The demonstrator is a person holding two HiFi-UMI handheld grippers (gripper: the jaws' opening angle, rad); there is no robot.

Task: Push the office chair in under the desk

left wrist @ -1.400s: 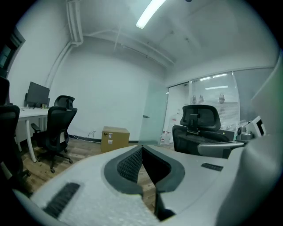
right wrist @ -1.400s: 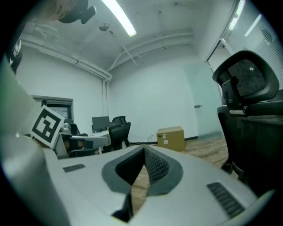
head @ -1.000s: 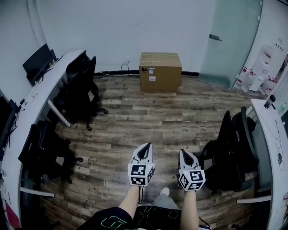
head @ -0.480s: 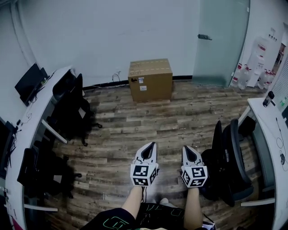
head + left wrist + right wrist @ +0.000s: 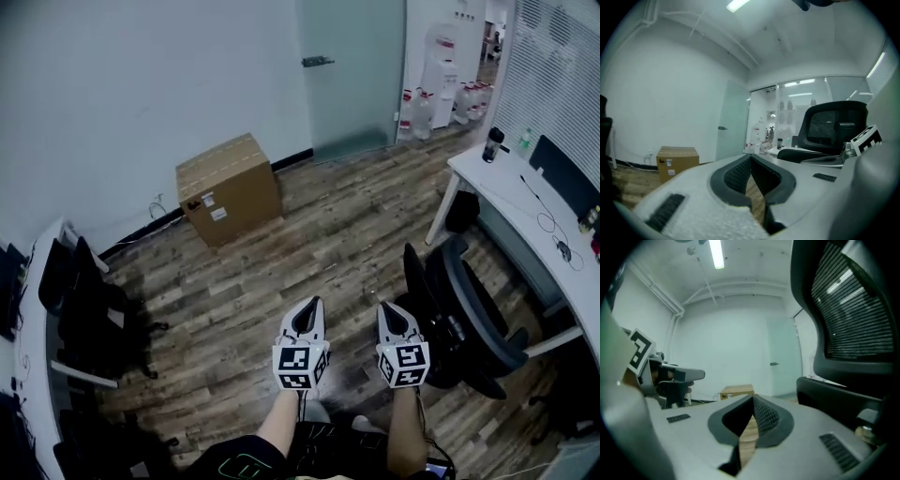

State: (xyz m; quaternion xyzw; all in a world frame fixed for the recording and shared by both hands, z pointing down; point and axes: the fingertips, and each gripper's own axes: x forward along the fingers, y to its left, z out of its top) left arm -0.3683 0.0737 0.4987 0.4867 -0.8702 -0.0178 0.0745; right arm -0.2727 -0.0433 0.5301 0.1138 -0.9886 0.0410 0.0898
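Note:
A black office chair [image 5: 466,319] stands out from the white desk [image 5: 534,214] at the right, its backrest towards me. The same chair [image 5: 848,324] looms at the right of the right gripper view, its mesh back [image 5: 836,125] also in the left gripper view. My right gripper [image 5: 393,311] hovers just left of the chair, shut, with nothing between its tips. My left gripper [image 5: 305,307] hangs beside it over the wood floor, shut and empty as well. Neither gripper touches the chair.
A cardboard box [image 5: 229,187] sits by the far wall, next to a frosted glass door [image 5: 349,70]. Black chairs [image 5: 89,314] are tucked at a second desk on the left. A bottle [image 5: 493,143] and cables lie on the right desk.
The view has swung to the right: the box and left desk slid leftward, the right desk and its chair came more into view. Both grippers stayed shut and side by side.

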